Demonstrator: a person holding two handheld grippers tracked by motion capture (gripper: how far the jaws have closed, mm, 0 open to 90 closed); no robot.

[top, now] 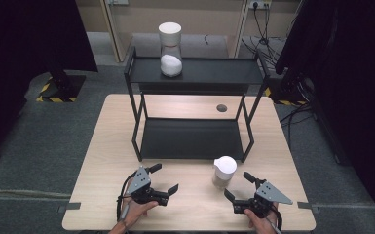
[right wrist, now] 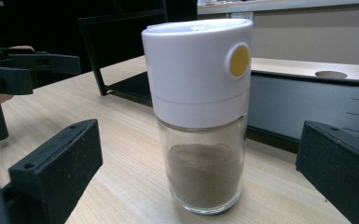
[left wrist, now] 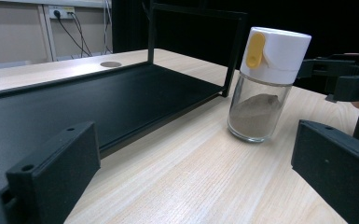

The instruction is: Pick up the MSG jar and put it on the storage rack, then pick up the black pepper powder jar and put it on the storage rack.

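- My right gripper [top: 238, 191] sits low over the front right of the worktop [top: 102, 161], jaws spread wide, holding nothing.
- Dead ahead in the right gripper view: the spice jar [right wrist: 199, 112], upright, white cap with a yellow button, brown powder filling the lower part of the glass.
- The jar stands on the worktop between my right jaws' line of sight but clear of both; no contact yet.
- From the high view, the spice jar [top: 224, 171] is just in front of the black rack [top: 193, 73], near its front right leg.
- My left gripper [top: 163, 179] rests at the front left, jaws wide apart as well, gripping nothing.
- In the left gripper view the spice jar [left wrist: 266, 84] shows off to the right, beside the rack's lower shelf [left wrist: 98, 98], with my other gripper behind it.
- Up on the rack's top shelf stands a second jar [top: 170, 48], white cap, white contents, well apart from both hands.
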